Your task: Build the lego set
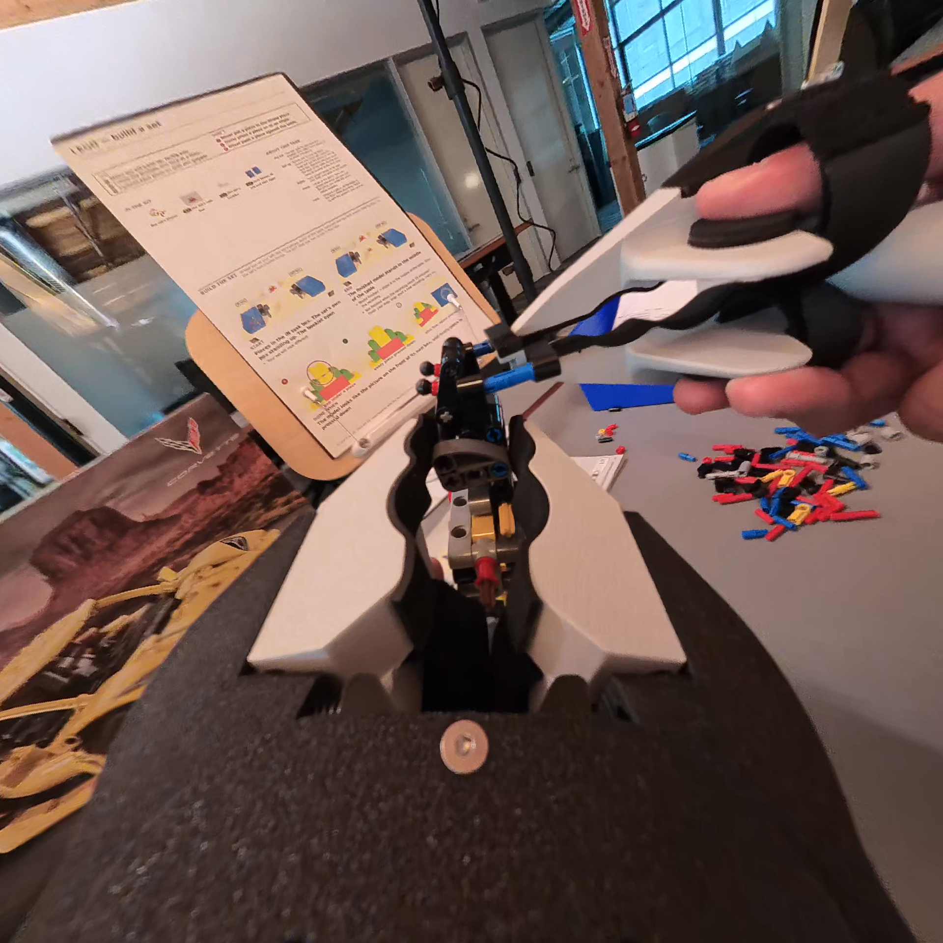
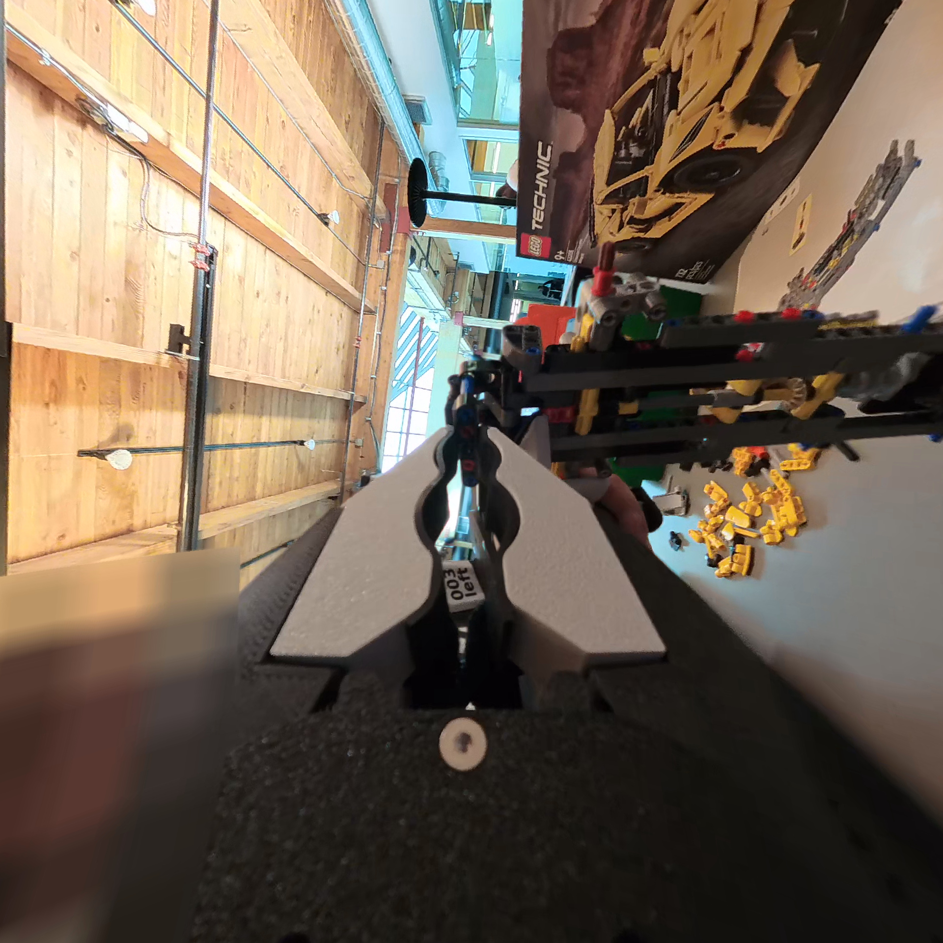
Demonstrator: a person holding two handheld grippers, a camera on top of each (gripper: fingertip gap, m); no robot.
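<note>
From the left wrist view, the left gripper [image 1: 472,459] is clamped around the partly built lego model [image 1: 472,490], its white fingers [image 1: 357,541] pressed on the black, grey and yellow body, which rises toward twelve o'clock. At the model's top, the right gripper [image 1: 525,352] comes in from two o'clock, held by a gloved hand [image 1: 842,286], its tips closed on a small black piece [image 1: 541,365] fitted onto blue pins [image 1: 505,380]. Only this view shows the loose pile of red, blue, yellow and black parts [image 1: 786,485] at three o'clock on the grey table [image 1: 765,638], the instruction sheet [image 1: 265,265] on its wooden stand at eleven, and the set's box [image 1: 127,561] lying at nine.

The right wrist view is rolled sideways. Its own gripper [image 2: 472,444] is nearly closed on a thin dark piece at the model's [image 2: 714,377] end. Here alone the model's long black beams stretch toward three o'clock, with yellow parts [image 2: 745,530] scattered at four and a second grey assembly [image 2: 857,234] at two, beside the box [image 2: 663,127].
</note>
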